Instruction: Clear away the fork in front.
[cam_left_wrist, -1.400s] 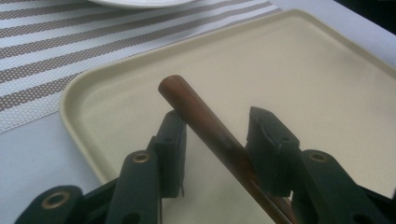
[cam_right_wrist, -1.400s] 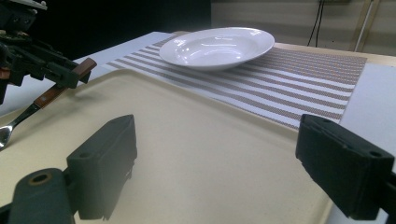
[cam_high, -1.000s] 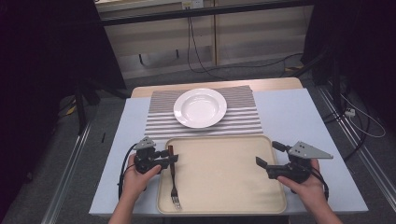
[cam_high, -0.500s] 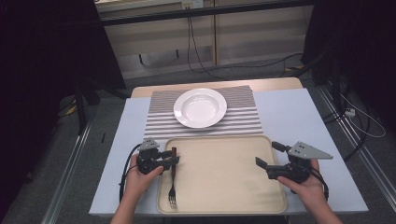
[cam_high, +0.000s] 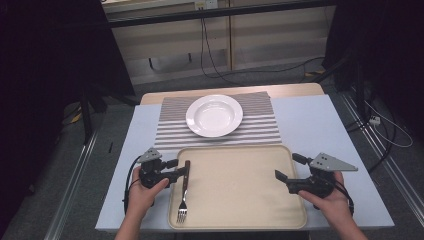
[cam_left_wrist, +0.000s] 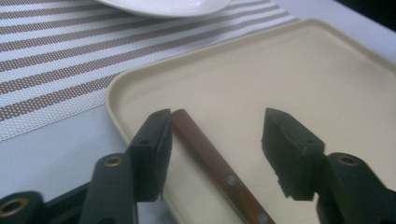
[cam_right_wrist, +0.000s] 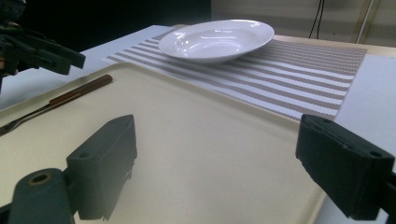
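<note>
A fork with a brown wooden handle lies along the left side of a beige tray, tines toward me. My left gripper reaches over the tray's left rim at the handle's far end. In the left gripper view the handle lies on the tray between the jaws of that gripper, close beside the left one and well clear of the right one. These jaws have just been opening and do not grip the handle. My right gripper stands open over the tray's right edge with nothing in it.
A white deep plate sits on a striped placemat just beyond the tray. The pale blue table top runs bare to the right of the mat. The right gripper view shows the fork and the left gripper across the tray.
The left gripper's jaws stand wider apart than before, off the fork handle. The fork lies where it was, and the right gripper has not moved.
</note>
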